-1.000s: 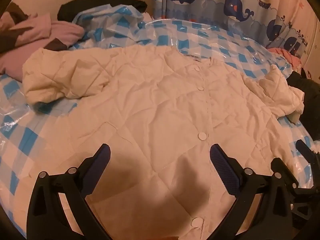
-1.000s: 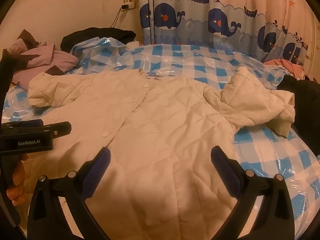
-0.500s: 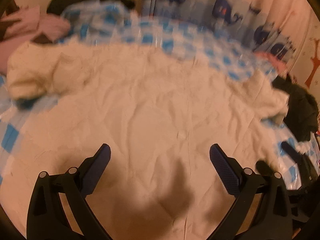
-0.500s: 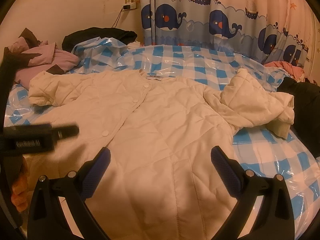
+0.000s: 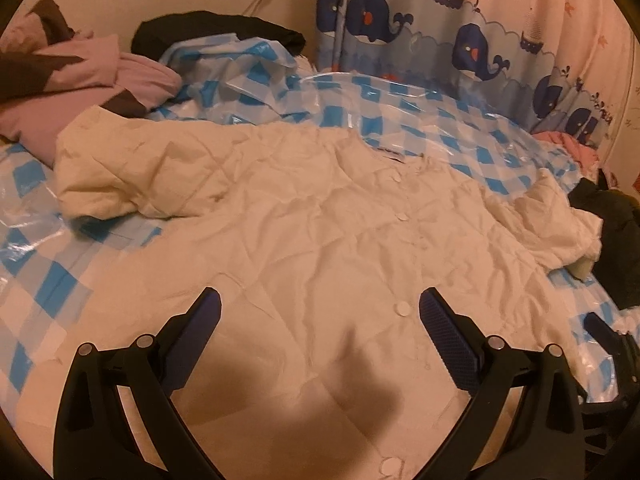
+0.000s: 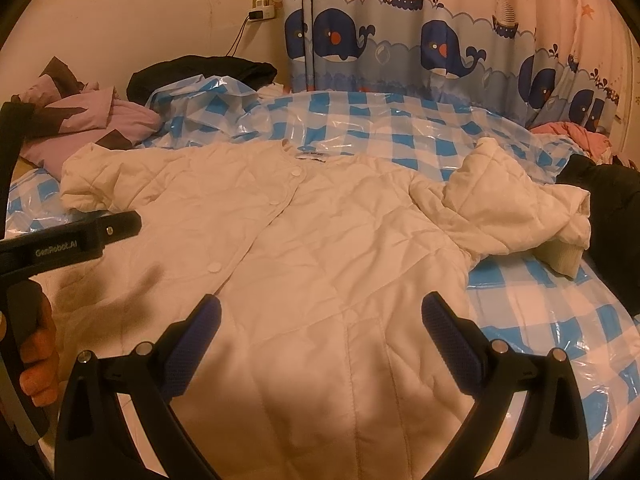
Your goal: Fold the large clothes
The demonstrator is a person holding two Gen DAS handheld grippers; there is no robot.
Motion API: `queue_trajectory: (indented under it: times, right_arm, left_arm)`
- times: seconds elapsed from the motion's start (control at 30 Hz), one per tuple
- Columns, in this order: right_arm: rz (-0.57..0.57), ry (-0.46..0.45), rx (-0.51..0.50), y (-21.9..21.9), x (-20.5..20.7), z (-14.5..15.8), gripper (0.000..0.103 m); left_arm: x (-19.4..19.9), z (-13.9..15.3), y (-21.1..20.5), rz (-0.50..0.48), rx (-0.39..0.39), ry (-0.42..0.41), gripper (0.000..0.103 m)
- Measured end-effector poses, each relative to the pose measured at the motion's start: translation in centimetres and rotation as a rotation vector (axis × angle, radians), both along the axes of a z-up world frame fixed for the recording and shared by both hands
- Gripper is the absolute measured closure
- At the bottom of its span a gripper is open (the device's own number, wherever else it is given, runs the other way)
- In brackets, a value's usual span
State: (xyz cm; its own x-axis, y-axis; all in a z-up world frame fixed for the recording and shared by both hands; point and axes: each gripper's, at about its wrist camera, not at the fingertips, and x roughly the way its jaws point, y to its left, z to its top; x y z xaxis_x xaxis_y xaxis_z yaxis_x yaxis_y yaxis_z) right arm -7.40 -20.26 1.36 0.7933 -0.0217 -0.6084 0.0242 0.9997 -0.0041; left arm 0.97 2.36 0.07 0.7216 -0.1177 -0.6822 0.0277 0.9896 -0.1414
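Grippers are both hanging over a big cream quilted jacket (image 6: 320, 248) that is lying flat, front side up, on a blue and white checked plastic sheet (image 6: 400, 128). The left gripper (image 5: 320, 316) is holding its two blue-padded fingers wide apart with nothing between them. The jacket's body is lying right under and ahead of it, and a round white button (image 5: 401, 309) is sitting just inside its right finger. The right gripper (image 6: 320, 320) is also holding its fingers wide apart and is gripping nothing. The jacket's lower front is lying under it. A row of buttons is running away from it, up and to the left, to the collar.

One bunched sleeve (image 6: 512, 216) is lying ahead and to the right of the right gripper, folded over itself on the sheet. The other sleeve (image 5: 120, 176) is lying ahead and to the left of the left gripper. A person's hand (image 6: 38, 364) is holding the left gripper's handle at the left edge of the right wrist view.

Far ahead, a pink and brown cloth pile (image 5: 80, 80) and a black cloth (image 5: 216, 34) are resting near the wall. A whale-print curtain (image 6: 420, 44) is hanging behind the bed.
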Motion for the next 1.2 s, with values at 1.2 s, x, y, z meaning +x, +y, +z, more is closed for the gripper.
queue_trajectory:
  times: [1.2]
  right_arm:
    - [0.033, 0.015, 0.038, 0.1, -0.2, 0.0, 0.006]
  left_arm:
    - [0.2, -1.3, -1.6, -0.058, 0.036, 0.054, 0.007]
